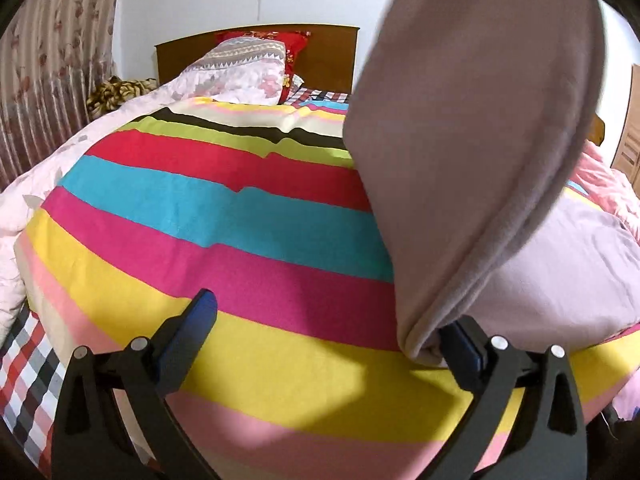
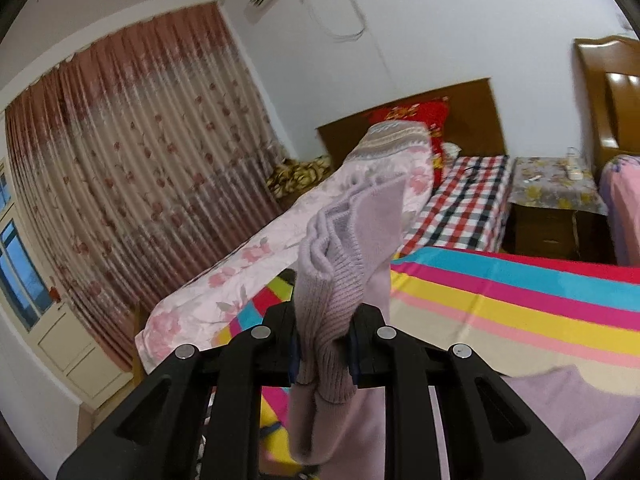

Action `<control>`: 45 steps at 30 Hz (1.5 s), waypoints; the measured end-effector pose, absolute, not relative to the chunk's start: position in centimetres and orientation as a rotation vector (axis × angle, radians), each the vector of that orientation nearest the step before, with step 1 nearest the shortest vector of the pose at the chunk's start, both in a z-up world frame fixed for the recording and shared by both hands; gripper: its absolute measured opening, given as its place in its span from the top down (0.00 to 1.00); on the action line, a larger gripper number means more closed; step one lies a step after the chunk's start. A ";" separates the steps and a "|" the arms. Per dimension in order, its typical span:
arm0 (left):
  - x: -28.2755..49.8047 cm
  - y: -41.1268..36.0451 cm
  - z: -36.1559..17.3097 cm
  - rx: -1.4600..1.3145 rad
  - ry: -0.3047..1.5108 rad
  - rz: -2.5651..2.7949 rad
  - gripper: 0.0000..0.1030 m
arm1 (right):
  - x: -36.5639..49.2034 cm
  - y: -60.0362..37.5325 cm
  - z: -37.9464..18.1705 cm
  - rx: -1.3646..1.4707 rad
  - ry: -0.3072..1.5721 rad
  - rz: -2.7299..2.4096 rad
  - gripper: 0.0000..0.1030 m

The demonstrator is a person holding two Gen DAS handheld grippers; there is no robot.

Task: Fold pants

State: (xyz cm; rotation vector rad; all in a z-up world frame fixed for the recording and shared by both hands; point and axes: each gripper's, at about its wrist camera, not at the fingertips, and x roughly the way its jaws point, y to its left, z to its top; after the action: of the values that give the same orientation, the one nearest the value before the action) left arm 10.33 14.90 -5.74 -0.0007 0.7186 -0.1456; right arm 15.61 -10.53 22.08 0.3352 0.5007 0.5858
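Note:
The pants point(image 1: 472, 152) are lilac-grey knit. In the left wrist view a long stretch of them hangs in the air at the right, with more lying on the striped sheet point(image 1: 224, 248). My left gripper point(image 1: 328, 328) is open above the sheet; its right finger point(image 1: 464, 344) touches the fabric's lower fold, its left finger point(image 1: 200, 320) is bare. My right gripper point(image 2: 322, 340) is shut on the ribbed cuff end of the pants point(image 2: 332, 280), held up above the bed. The rest of the pants point(image 2: 560, 412) lies on the sheet at lower right.
A pink floral quilt point(image 2: 256, 256) lies along the bed's left side. Pillows point(image 1: 260, 60) sit against the wooden headboard point(image 1: 332, 52). A nightstand point(image 2: 552, 208) stands beside the bed. Curtains point(image 2: 132, 136) cover the left wall. A pink duvet point(image 1: 608, 184) lies at right.

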 end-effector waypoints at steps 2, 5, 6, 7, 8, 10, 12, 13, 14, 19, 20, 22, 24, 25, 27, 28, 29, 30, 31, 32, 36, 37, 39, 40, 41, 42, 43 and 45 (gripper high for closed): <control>10.2 14.9 -5.7 0.004 0.723 -0.142 0.01 | 12.3 -14.3 19.1 0.370 0.456 0.520 0.81; 10.2 15.4 -5.6 -0.017 0.726 -0.155 0.01 | 9.1 -19.5 11.7 0.462 0.516 0.376 0.81; 10.2 15.3 -5.6 -0.011 0.729 -0.155 0.01 | 8.8 -20.6 9.2 0.495 0.567 0.334 0.81; 10.3 15.2 -5.6 0.000 0.733 -0.149 0.01 | 8.7 -21.7 4.9 0.532 0.683 0.289 0.81; 10.3 15.0 -5.6 0.009 0.736 -0.141 0.01 | 8.7 -22.3 1.2 0.559 0.795 0.263 0.81; 10.5 14.8 -5.6 0.009 0.744 -0.133 0.01 | 7.6 -22.9 -1.5 0.601 0.778 0.277 0.83; 10.7 14.8 -5.6 0.002 0.751 -0.129 0.01 | 7.8 -22.3 -0.4 0.560 0.789 0.274 0.82; 10.6 14.7 -5.6 -0.001 0.754 -0.125 0.01 | 7.9 -22.1 -0.1 0.563 0.779 0.287 0.82; 10.6 14.7 -5.5 -0.004 0.756 -0.119 0.01 | 8.1 -21.9 0.3 0.554 0.775 0.291 0.82; 9.8 16.0 -5.0 -0.178 0.727 -0.133 0.01 | 8.3 -22.2 -0.1 0.603 0.775 0.315 0.81; 9.6 16.6 -4.8 -0.248 0.709 -0.151 0.02 | 8.4 -22.3 0.2 0.619 0.764 0.330 0.81; 9.6 16.9 -4.3 -0.287 0.681 -0.161 0.02 | 8.9 -22.6 1.1 0.650 0.739 0.353 0.81; 9.5 16.5 -3.7 -0.274 0.650 -0.158 0.01 | 9.9 -22.8 2.8 0.660 0.710 0.376 0.81; 9.6 16.5 -3.6 -0.305 0.643 -0.172 0.01 | 10.6 -22.5 4.4 0.664 0.684 0.394 0.81; 10.3 17.1 -4.1 -0.389 0.677 -0.177 0.01 | 11.4 -21.6 7.3 0.652 0.624 0.440 0.81; 10.5 17.7 -4.6 -0.429 0.699 -0.148 0.02 | 11.4 -21.0 9.1 0.641 0.575 0.471 0.81; 10.3 18.2 -4.6 -0.444 0.681 -0.142 0.01 | 11.3 -20.7 10.1 0.637 0.542 0.484 0.81; 10.1 18.3 -4.6 -0.437 0.676 -0.127 0.01 | 11.0 -20.6 10.7 0.636 0.524 0.491 0.81; 9.7 18.4 -4.6 -0.424 0.673 -0.121 0.01 | 10.7 -20.4 10.7 0.628 0.521 0.486 0.81; 9.5 18.4 -4.6 -0.419 0.668 -0.115 0.01 | 10.3 -20.2 9.9 0.614 0.535 0.461 0.81; 8.6 17.8 -4.7 -0.351 0.642 -0.053 0.01 | 9.9 -20.9 1.7 0.650 0.757 0.347 0.81; 8.5 17.3 -4.8 -0.306 0.644 -0.038 0.01 | 9.9 -21.1 -0.9 0.671 0.841 0.312 0.81; 8.7 16.4 -4.9 -0.219 0.649 -0.010 0.01 | 9.1 -20.8 -1.4 0.607 0.822 0.310 0.86; 8.7 16.1 -5.0 -0.184 0.645 0.004 0.01 | 8.8 -20.5 -0.9 0.579 0.825 0.303 0.85; 8.6 16.1 -5.1 -0.169 0.641 0.009 0.01 | 8.7 -20.4 -0.5 0.582 0.819 0.308 0.84; 8.5 16.1 -5.1 -0.154 0.642 0.015 0.01 | 8.7 -20.5 -0.1 0.587 0.813 0.314 0.84; 8.5 16.1 -5.2 -0.140 0.644 0.019 0.01 | 8.7 -20.5 0.2 0.588 0.808 0.315 0.84; 8.6 15.6 -5.3 -0.092 0.652 0.032 0.01 | 8.6 -20.9 0.0 0.595 0.816 0.316 0.84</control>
State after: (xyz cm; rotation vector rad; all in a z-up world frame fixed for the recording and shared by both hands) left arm 8.57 15.58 -5.33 -0.0917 0.6524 0.0320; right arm 8.57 -20.89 0.03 0.5953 0.8163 0.3157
